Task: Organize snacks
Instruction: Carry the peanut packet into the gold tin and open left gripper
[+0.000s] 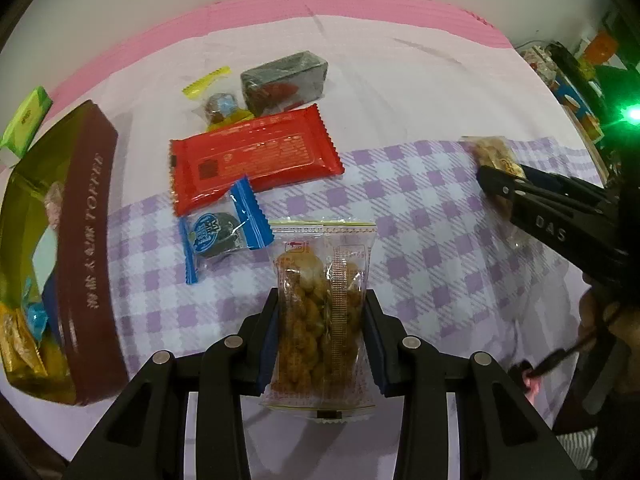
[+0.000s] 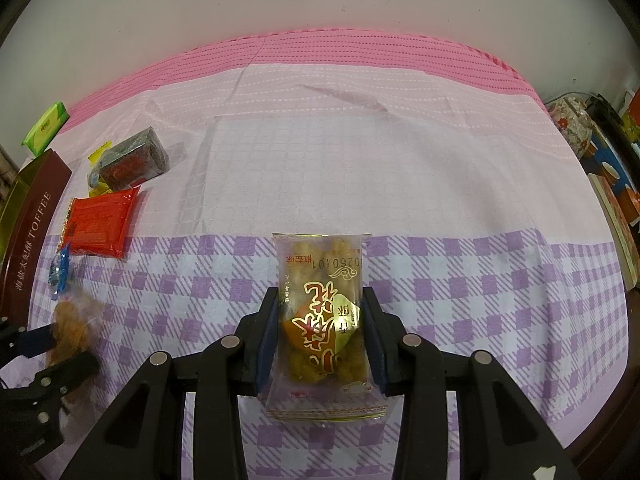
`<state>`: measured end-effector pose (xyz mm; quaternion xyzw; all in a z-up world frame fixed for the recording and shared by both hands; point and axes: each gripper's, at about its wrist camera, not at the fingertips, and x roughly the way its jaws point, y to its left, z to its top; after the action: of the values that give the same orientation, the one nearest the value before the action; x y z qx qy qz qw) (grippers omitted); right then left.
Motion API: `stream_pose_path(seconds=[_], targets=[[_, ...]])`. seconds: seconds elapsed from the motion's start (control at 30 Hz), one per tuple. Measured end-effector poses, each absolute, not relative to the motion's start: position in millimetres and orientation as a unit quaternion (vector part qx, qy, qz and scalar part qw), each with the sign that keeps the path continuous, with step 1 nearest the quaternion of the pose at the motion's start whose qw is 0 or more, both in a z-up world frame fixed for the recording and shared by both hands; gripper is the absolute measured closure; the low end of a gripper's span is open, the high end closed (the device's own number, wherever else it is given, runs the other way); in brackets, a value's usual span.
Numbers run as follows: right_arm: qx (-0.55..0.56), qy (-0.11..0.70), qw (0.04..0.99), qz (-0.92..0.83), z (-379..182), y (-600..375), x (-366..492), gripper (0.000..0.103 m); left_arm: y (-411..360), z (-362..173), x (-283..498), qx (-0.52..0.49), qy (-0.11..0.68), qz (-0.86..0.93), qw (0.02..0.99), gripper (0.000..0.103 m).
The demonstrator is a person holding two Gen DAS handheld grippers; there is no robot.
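Note:
My left gripper (image 1: 322, 300) is shut on a clear packet of fried twists (image 1: 320, 312), held over the purple check cloth; it also shows in the right wrist view (image 2: 74, 328). My right gripper (image 2: 320, 300) is shut on a second fried twist packet with a gold and red label (image 2: 322, 320), seen at the right of the left wrist view (image 1: 496, 156). A brown and gold toffee box (image 1: 84, 248) stands open at the left, with wrapped sweets inside. A red packet (image 1: 256, 160), a blue-wrapped cookie (image 1: 220, 232), a dark packet (image 1: 286, 80) and a yellow-wrapped sweet (image 1: 218, 106) lie on the cloth.
A green packet (image 1: 26, 118) lies at the far left by the pink cloth edge (image 1: 320, 4). Shelves with coloured boxes (image 2: 616, 176) stand at the right. The cloth-covered table (image 2: 400, 168) stretches to the white wall.

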<state>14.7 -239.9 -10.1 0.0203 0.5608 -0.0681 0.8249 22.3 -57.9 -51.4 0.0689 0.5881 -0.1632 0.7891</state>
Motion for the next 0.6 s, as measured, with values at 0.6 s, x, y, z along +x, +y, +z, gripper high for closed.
stream_pose_path(seconds=[0.6], targets=[[0.018, 0.559, 0.826, -0.069, -11.0, -239.5, 13.4, 0.066, -6.8, 3.2, 26.1, 0.018, 0.558, -0.156, 0.815, 0.064]])
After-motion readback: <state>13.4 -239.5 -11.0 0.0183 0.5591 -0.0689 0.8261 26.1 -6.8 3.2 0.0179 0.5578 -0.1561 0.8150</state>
